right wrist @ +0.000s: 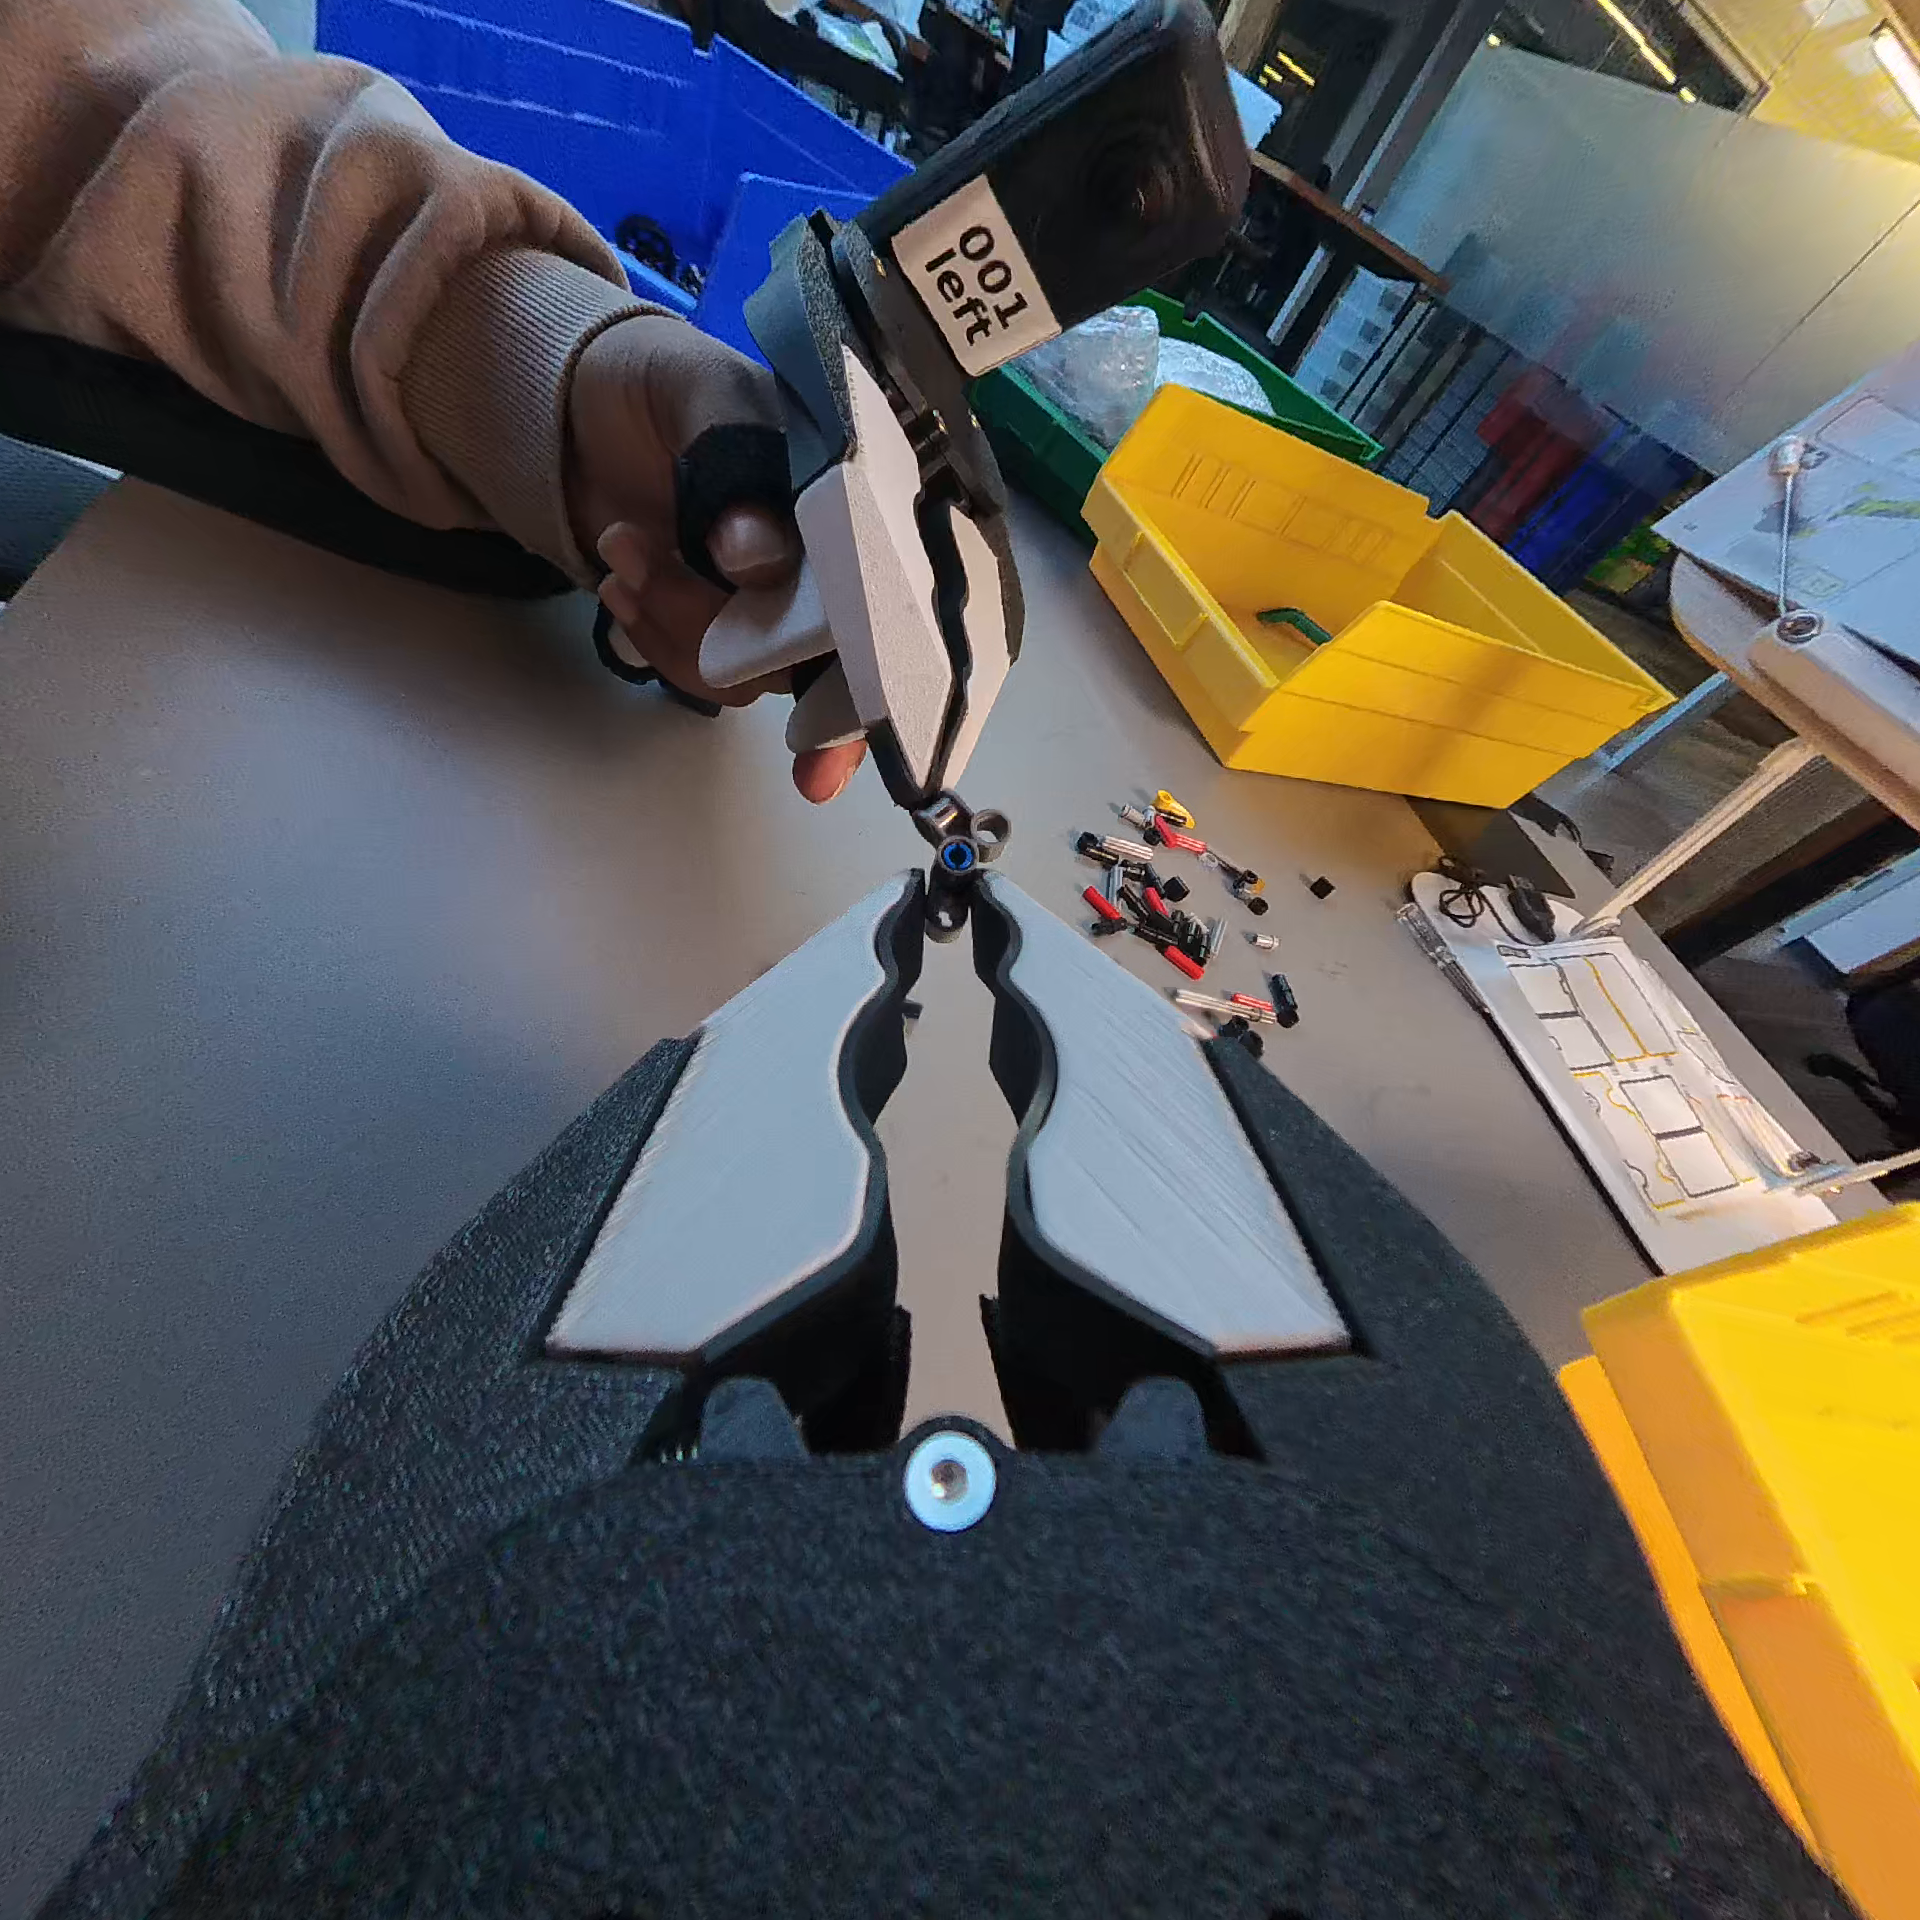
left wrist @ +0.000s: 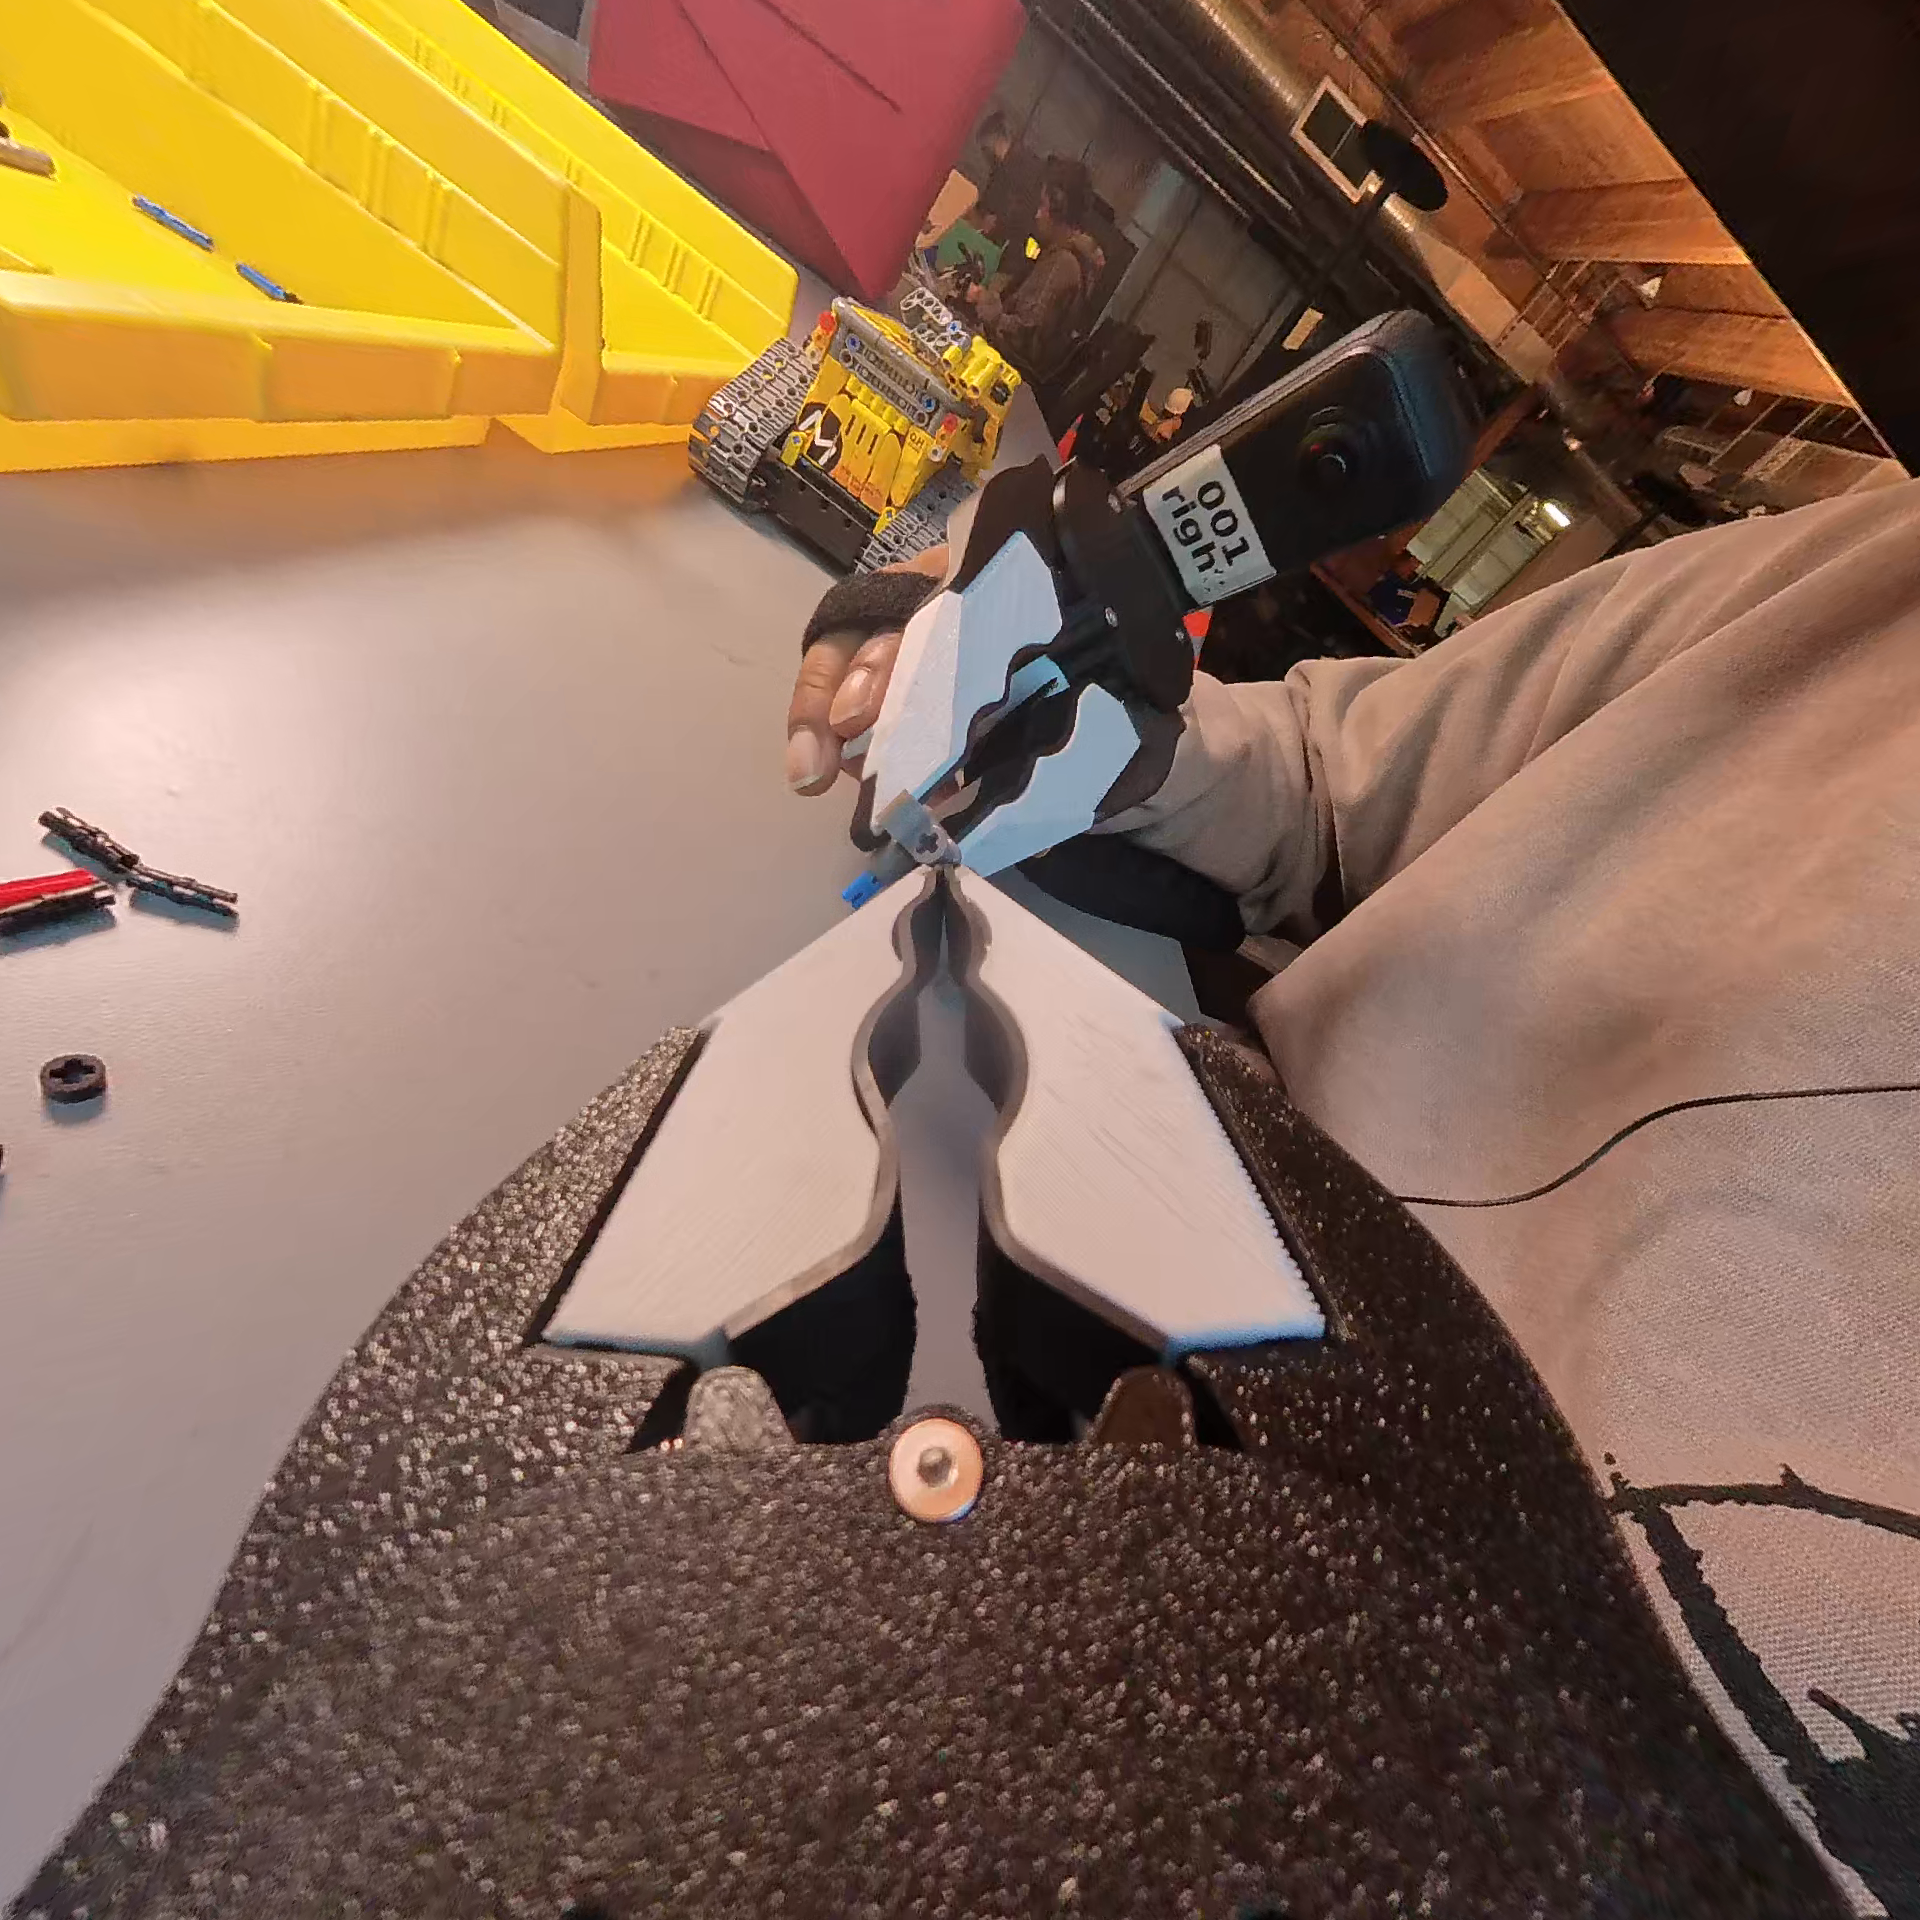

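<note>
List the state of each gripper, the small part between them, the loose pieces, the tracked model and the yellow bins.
Left gripper: shut on the dark connector piece.
Right gripper: shut on the same piece.
Dark connector piece: held off the table, blue pin through it.
Loose pieces: scattered on the table.
Yellow tracked model: upright on the table.
Yellow bin: open, nearly empty.
</note>
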A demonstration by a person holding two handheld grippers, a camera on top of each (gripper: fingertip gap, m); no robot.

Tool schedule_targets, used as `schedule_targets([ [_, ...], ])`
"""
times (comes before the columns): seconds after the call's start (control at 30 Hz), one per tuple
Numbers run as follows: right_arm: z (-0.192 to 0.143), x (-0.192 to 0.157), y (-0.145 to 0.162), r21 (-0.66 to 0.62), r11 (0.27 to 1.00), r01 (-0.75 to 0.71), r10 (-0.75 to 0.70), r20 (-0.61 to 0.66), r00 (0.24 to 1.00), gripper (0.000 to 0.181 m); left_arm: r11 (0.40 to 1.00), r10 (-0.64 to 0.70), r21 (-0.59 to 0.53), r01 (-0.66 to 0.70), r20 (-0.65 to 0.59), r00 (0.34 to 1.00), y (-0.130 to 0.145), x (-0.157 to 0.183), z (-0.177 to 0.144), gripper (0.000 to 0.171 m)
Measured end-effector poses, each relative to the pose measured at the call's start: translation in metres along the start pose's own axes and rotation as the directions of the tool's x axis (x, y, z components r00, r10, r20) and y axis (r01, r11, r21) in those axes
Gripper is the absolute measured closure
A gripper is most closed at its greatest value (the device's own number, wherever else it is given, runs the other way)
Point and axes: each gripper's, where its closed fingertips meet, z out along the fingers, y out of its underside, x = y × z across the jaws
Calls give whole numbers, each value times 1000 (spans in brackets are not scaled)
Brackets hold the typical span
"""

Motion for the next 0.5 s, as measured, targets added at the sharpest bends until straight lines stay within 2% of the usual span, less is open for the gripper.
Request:
schedule_targets([
  [0.1,0,0,3,-24,1000,0,0,-1,1000,175,999,-31,-10,31,-1,1000,2,-2,1,171],
  [0.2,2,6,10,-86,995,51,-56,-51,997,175,999,-43,-15,43,32,999,3,-7,1,155],
  [0.37,7,3,14,-190,958,217,-237,-91,967,176,999,-35,-27,38,106,994,7,-17,5,161],
  [0.5,7,3,11,-210,932,294,-322,-113,940,176,998,-56,-9,57,73,996,4,-13,4,164],
])
